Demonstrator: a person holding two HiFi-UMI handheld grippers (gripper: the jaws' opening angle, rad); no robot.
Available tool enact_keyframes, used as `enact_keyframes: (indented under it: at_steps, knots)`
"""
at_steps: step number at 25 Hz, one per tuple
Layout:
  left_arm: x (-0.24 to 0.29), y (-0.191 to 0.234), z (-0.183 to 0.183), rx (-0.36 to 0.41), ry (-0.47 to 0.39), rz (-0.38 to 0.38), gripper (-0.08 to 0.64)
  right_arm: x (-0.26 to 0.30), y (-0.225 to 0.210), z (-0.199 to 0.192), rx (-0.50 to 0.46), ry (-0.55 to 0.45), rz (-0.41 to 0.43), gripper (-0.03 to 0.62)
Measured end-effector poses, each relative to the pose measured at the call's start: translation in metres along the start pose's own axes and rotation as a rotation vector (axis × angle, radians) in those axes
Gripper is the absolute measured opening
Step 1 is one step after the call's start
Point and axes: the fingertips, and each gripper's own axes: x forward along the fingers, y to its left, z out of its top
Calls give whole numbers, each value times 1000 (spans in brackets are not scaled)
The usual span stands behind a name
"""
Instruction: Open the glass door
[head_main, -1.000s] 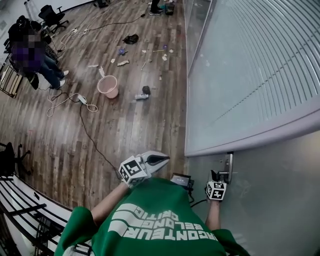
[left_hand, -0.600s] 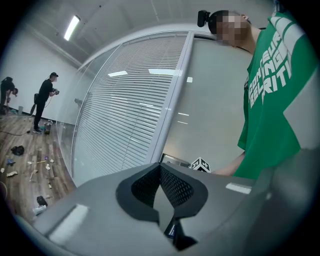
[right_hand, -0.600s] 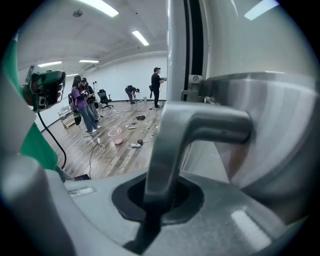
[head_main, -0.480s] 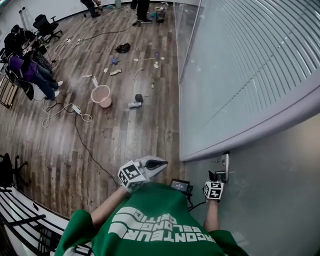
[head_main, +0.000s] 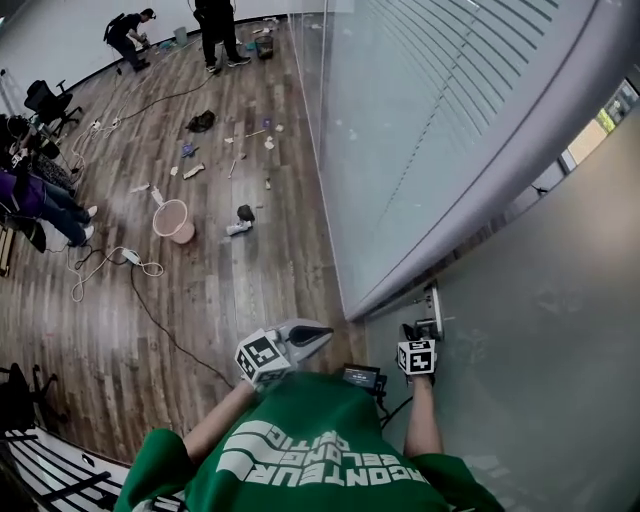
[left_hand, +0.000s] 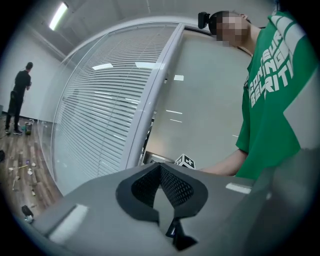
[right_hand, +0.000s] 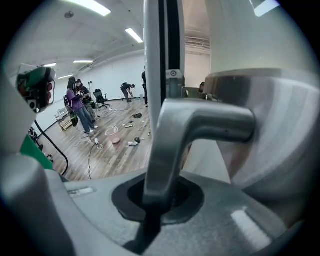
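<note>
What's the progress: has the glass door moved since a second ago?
Yes. The glass door has swung away from the frame post, opening a gap.

The glass door (head_main: 540, 340) and slatted glass wall (head_main: 420, 130) block the right side. Leftward the wooden floor (head_main: 260, 280) lies open, 1 pink bucket (head_main: 173, 219) and scattered litter (head_main: 192, 171) well off.

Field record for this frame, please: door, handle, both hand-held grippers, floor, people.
door: frosted glass, right of the blinds panel
handle: metal lever at the door's left edge in the head view
right hand-held gripper: shut on the handle
left hand-held gripper: shut, empty, held in front of the green shirt
floor: wood, with a pink bucket and scattered small items
people: several, at the far side of the room
</note>
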Motion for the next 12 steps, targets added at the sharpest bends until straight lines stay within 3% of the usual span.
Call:
enact_keyframes:
  at_steps: [3,8,12]
  knots:
    - [11,-12,-1,8,9,-29,14,-4,-5,-4,17,54,1,-8]
    - [28,-27,-10,9,19,-60,14,-27,-22,-17,49,241,-53,-8]
    - [40,-38,-5,-8,38,-72,14,-38,-31,-14,85,311,-33,-8]
